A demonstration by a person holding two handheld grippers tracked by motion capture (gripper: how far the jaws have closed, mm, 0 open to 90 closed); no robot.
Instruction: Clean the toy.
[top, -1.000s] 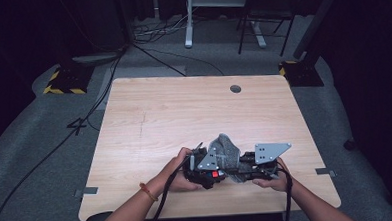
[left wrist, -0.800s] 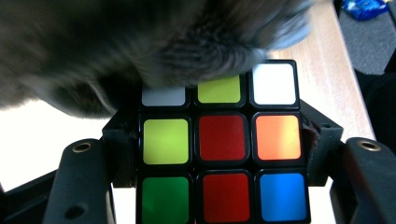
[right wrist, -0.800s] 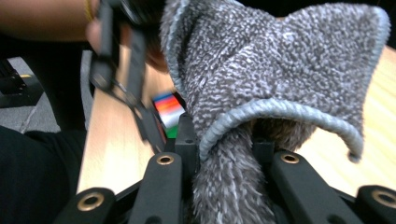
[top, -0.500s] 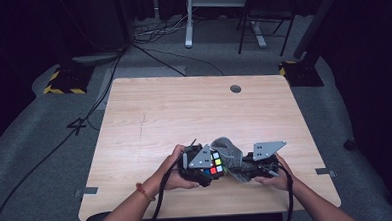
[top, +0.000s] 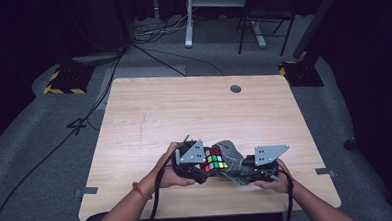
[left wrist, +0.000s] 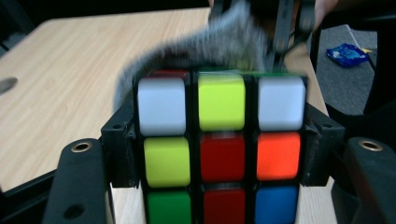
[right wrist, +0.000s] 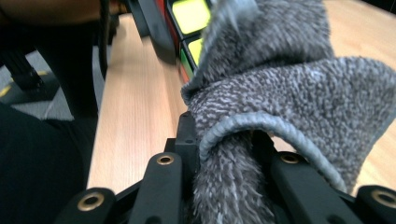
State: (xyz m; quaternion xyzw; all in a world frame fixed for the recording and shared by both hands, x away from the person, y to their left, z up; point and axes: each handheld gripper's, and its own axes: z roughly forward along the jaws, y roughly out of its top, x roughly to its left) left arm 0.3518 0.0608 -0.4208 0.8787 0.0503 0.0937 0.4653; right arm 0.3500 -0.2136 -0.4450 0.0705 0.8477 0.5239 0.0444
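Left tool [top: 202, 166] clamped on puzzle cube [top: 215, 159], now lifted slightly, coloured face turned upward versus second earlier. Right tool [top: 244, 171] clamped on grey cloth [top: 232, 152], draped against cube above worktop [top: 184, 111] near edge. Wiping likely proceeding to fresh face.

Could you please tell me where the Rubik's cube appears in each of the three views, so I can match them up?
High view: the Rubik's cube sits low in the middle, between the two grippers.
Left gripper view: it is centre frame, clamped between the black fingers.
Right gripper view: at the top, left of centre, partly behind the cloth, yellow tiles showing.
Shared landmark: the grey fuzzy cloth, touching the cube in every view.
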